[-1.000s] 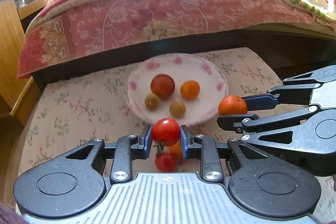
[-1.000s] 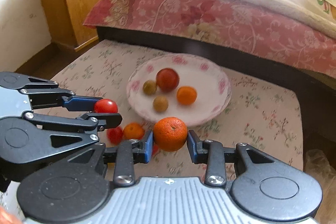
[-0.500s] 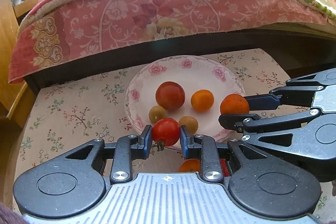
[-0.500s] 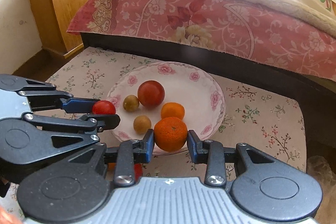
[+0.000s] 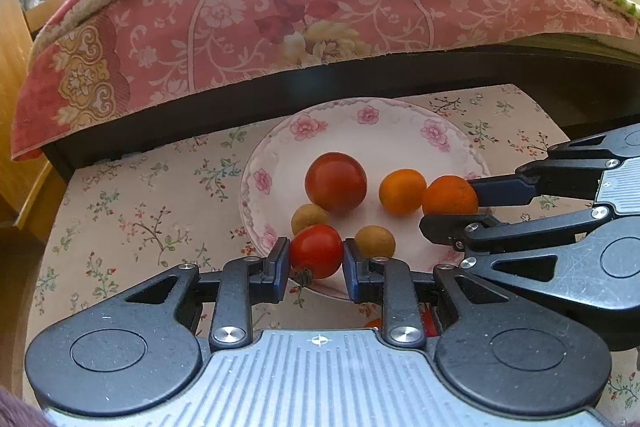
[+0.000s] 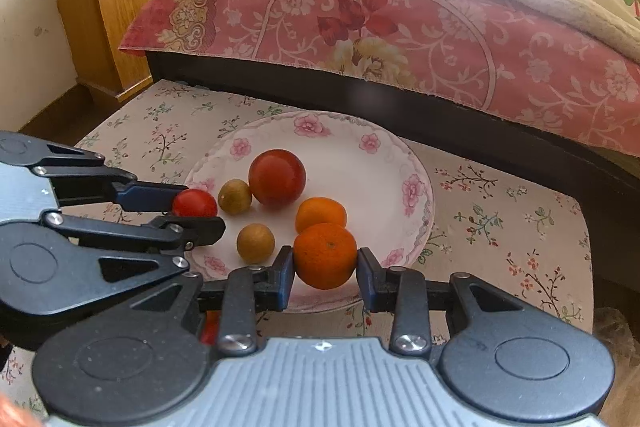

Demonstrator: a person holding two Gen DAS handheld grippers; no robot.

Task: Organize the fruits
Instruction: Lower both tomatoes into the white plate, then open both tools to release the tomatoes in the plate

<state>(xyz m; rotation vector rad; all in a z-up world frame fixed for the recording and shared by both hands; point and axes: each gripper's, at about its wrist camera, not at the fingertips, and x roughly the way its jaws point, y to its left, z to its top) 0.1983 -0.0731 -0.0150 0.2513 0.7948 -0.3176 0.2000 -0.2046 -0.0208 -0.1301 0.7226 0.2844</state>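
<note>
Red tomato (left tool) and orange (right tool) pinched over plate rim.

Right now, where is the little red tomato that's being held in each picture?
Left wrist view: the small tomato sits low and centre, pinched by the left gripper over the plate's near rim.
Right wrist view: it shows at the left, beside a small brownish fruit.
Shared landmark: the flowered plate, with the big tomato on it.

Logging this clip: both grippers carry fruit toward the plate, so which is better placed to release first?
Right, narrowly. Its orange hangs over bare plate beside the small orange. The left gripper's tomato sits at the rim, crowded by two brown fruits.
</note>
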